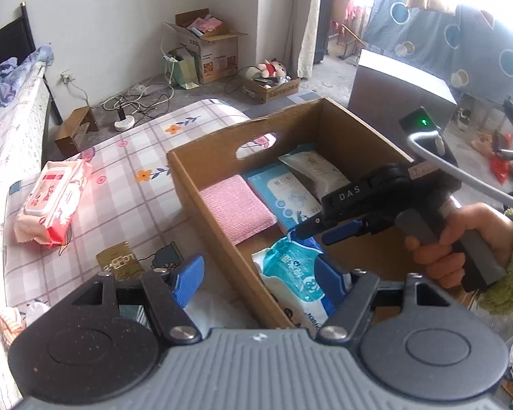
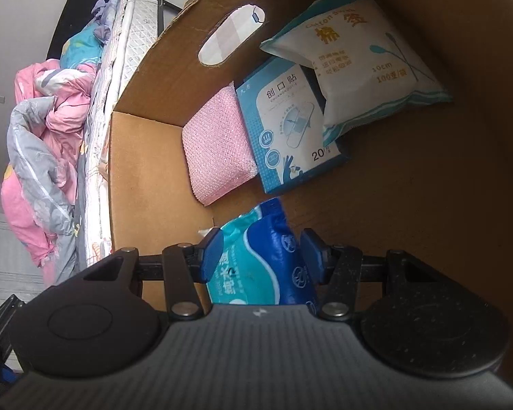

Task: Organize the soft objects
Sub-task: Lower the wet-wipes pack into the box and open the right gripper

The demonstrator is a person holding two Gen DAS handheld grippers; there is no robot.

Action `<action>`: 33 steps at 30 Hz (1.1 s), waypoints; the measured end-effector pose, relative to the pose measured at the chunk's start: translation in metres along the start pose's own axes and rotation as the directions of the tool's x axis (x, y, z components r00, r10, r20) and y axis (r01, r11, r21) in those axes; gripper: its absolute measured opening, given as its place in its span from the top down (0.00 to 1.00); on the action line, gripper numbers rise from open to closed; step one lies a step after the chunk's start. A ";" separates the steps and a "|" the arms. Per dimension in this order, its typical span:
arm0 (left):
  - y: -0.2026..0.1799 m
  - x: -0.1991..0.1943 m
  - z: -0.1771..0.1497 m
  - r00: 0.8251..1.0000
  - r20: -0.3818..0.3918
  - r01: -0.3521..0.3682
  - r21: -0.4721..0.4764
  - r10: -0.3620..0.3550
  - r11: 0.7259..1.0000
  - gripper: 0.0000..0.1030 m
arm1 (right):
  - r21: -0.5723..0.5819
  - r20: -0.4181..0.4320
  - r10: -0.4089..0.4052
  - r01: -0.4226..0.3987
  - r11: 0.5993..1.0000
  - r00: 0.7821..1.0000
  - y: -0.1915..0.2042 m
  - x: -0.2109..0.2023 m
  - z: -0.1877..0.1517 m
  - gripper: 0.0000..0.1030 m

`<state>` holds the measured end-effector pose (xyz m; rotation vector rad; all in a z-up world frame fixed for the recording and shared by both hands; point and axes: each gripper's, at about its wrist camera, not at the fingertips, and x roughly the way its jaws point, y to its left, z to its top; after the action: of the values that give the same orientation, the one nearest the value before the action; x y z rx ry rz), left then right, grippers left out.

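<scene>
Blue pads of the right gripper (image 2: 261,256) sit on either side of a blue-and-teal wet-wipe pack (image 2: 260,259), and the wrapper bulges between them, so the jaws look closed on it, low inside the cardboard box (image 2: 147,171). The left gripper (image 1: 256,275) hovers over the near wall of that box with its jaws spread wide and nothing between them; one finger is outside the wall, the other over the pack. Along the far side of the box lie a pink sponge cloth (image 2: 215,157), a flat blue plaster packet (image 2: 287,126) and a white cotton-swab bag (image 2: 362,68) that leans on the packet. A second, pink wipe pack (image 1: 53,201) waits out on the checked bedsheet (image 1: 136,157), well apart from the box. The held pack is probably squashy and moderately heavy with moisture, and its film wrapper is likely slick, so a grip across the thick middle should hold better than a pinch at a crimped end. The pink pack has a stiff lid on top; taking it across the sides below that lid seems safest.
</scene>
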<state>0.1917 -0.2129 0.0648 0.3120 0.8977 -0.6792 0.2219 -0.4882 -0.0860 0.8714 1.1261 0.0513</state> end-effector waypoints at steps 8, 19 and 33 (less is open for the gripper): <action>0.046 -0.030 -0.043 0.999 0.033 -0.020 -0.164 0.026 0.986 0.30 | -0.030 -0.020 -0.036 0.035 0.999 0.999 0.015 0.011 -0.014 0.51; 0.057 -0.049 -0.117 0.993 0.037 -0.100 -0.191 0.108 0.977 0.27 | -0.171 -0.063 -0.128 0.115 0.978 0.990 0.028 0.017 -0.045 0.45; 0.069 -0.069 -0.165 0.985 0.103 -0.105 -0.272 0.138 0.957 0.19 | -0.191 0.051 -0.094 0.102 0.976 0.994 0.034 0.026 -0.036 0.56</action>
<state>0.1065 -0.0474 0.0199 0.0838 0.8344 -0.4514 0.2175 -0.4326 -0.0897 0.6406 1.1038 0.0597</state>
